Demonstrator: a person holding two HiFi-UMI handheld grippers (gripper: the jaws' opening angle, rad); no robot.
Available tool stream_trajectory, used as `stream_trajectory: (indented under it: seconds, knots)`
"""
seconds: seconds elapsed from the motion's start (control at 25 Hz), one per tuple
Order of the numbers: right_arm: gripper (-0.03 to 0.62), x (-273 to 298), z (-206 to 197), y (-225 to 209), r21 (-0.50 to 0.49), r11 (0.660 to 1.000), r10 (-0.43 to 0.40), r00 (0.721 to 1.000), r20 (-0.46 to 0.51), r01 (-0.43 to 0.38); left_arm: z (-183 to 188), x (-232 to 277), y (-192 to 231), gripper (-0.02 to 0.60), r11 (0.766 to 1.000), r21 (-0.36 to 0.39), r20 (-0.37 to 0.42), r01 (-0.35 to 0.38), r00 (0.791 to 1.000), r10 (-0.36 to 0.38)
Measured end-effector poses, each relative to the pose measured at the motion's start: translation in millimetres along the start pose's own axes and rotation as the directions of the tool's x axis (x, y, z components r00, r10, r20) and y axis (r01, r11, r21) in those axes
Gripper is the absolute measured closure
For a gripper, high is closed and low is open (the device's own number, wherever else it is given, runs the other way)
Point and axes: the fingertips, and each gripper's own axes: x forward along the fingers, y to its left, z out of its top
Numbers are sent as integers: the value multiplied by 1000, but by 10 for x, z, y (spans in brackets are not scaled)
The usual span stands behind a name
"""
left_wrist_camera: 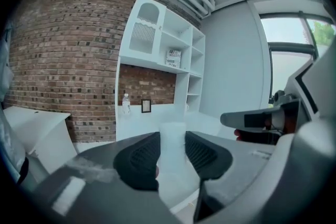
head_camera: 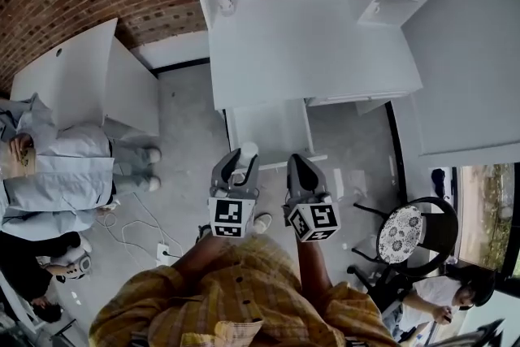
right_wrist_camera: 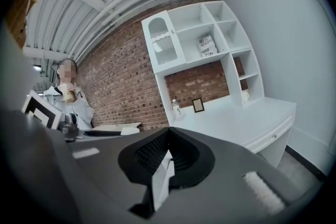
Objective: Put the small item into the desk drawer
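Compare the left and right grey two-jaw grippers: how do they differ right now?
Left grey two-jaw gripper: jaws apart, clamped on a small pale white item. Right grey two-jaw gripper: jaws together at the tips, nothing between them. In the head view the left tip shows white, the right is dark. Both carry black-and-white marker cubes and point toward the open drawer of the white desk.

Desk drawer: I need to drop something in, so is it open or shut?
Open. In the head view the drawer juts out past the front edge of the desk, its inside showing.
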Motion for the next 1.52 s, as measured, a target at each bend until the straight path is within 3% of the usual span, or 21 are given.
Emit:
stream_trajectory:
  seconds: [0.36,0.72,0.96,1.52]
  knots:
    - [595,328,-254,-250,19,999,-28,998,-61,29,-254,473,224,420,999,-42,-73,-7,997,4]
    - [595,428,-504,-525,21,997,-67,992,-110,70,-637,907,159,420,996,-84,-160,29,986,-42]
    - [595,410,-684,-650,25,996,-87,987,-132,91,-842,1130,193,420,988,-154,-170,1,985,-27]
    - [595,435,-1002,-789,56,993,-91,979,-185,103,-1602,1643,219,419,971,-231,-359,-54,933,-34]
